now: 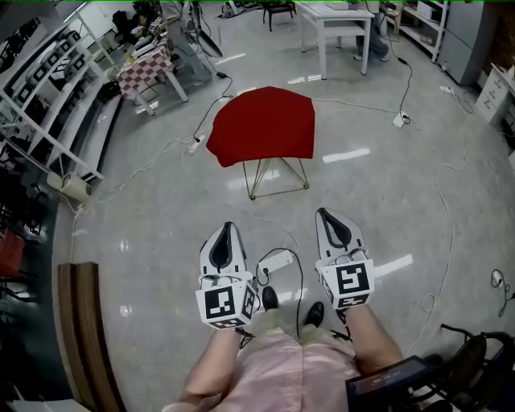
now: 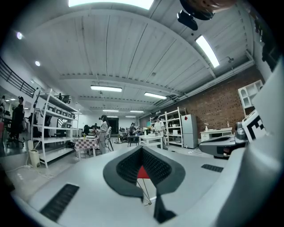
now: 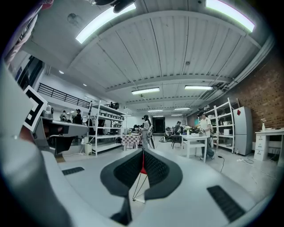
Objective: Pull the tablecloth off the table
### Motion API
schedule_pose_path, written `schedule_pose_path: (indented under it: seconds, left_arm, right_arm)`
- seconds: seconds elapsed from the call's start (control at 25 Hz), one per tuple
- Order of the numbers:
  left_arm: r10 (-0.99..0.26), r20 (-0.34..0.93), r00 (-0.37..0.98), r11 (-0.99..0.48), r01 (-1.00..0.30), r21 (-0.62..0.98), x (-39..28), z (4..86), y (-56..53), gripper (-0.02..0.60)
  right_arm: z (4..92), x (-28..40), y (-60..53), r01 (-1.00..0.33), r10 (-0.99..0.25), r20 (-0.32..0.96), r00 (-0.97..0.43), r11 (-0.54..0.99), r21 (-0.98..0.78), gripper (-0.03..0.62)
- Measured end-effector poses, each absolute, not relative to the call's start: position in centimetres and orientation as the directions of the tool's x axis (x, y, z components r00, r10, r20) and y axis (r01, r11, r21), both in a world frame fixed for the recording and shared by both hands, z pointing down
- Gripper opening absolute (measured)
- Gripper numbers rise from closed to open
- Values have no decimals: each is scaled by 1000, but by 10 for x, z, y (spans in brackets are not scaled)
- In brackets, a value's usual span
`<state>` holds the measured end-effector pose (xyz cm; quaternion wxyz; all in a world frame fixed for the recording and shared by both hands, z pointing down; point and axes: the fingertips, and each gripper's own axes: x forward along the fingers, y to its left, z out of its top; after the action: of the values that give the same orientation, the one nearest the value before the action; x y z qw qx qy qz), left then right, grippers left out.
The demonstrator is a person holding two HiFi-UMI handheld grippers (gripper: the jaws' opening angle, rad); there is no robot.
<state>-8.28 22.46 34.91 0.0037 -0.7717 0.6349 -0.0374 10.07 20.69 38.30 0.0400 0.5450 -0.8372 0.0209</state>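
1. Grey polished floor (image 1: 386, 201) lies under the person's black shoes (image 1: 269, 298). A white power strip (image 1: 276, 260) with a looping black cable lies just ahead of the shoes, between the two grippers.
2. A long wooden board (image 1: 80, 338) lies on the floor at the lower left, clear of the way ahead.
3. The left gripper (image 1: 227, 230) and right gripper (image 1: 324, 215) are held side by side and level, both pointing forward at the table.
4. In each gripper view the jaws are pressed together with nothing between them.
5. The red tablecloth (image 1: 264, 125) drapes a small table on thin gold wire legs (image 1: 278, 179), well apart from both grippers. It shows as a red sliver past each pair of closed tips.
6. Loose cables run across the floor round the table, with a socket block (image 1: 193, 145) at its left and another (image 1: 400, 121) at its right.
7. Farthest off stand a checked-cloth table (image 1: 146, 68), a white table (image 1: 338, 22) and metal shelving (image 1: 48, 96).
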Motion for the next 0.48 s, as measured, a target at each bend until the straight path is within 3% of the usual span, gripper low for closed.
schedule_pose_path:
  seconds: [0.48]
  left_arm:
    - [-983,60,171,-172,-985,-5,-132,357,171,25]
  right_arm:
    - [385,50,153,-904,-899,121,-422,427,23,20]
